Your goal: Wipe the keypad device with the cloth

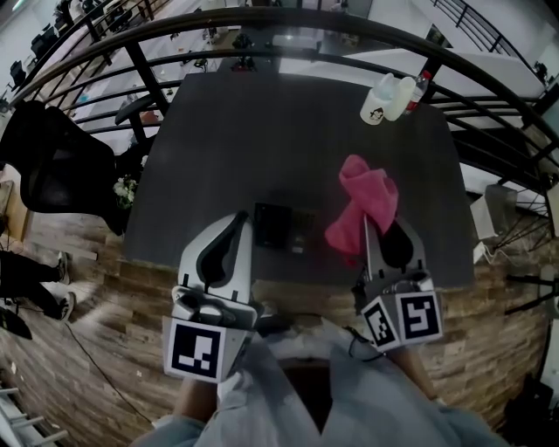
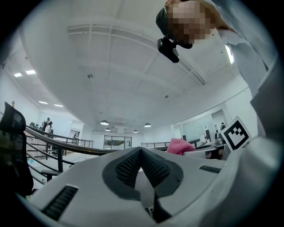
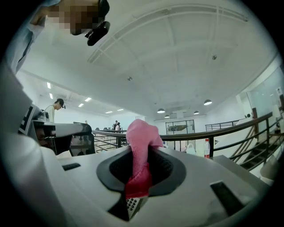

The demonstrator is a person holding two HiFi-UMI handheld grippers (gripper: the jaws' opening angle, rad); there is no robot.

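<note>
Right gripper [image 1: 374,231] is clamped on the cloth [image 1: 362,205]: in its own view the pink fabric is bunched btwn the dark pads, w/ one end sticking up past the tips and the other hanging down toward the body. Left gripper [image 1: 238,223] has its jaws closed tip to tip w/ nothing btwn them, per its own view. Both gripper cams look up at a white ceiling, so both tools are tilted tips-up. Keypad [image 1: 281,227] lies flat on the table [image 1: 262,131], close to the near edge, a dark slab against the dark top; keys can't be made out. It sits btwn the two grippers, just right of the left gripper's tips and left of the right one. Neither gripper appears to touch it. Cloth hangs in the air up and to the right of the keypad, and its lower fold is level w/ the keypad's right side in the head view; contact w/ table can't be told. Far right corner of table: cup [image 1: 377,103] w/ a bottle [image 1: 417,92] just beside it. Black chair [image 1: 48,157] stands off the table's left side on the wood floor [image 1: 105,288]. Curved railing [image 1: 288,22] runs behind the table.
</note>
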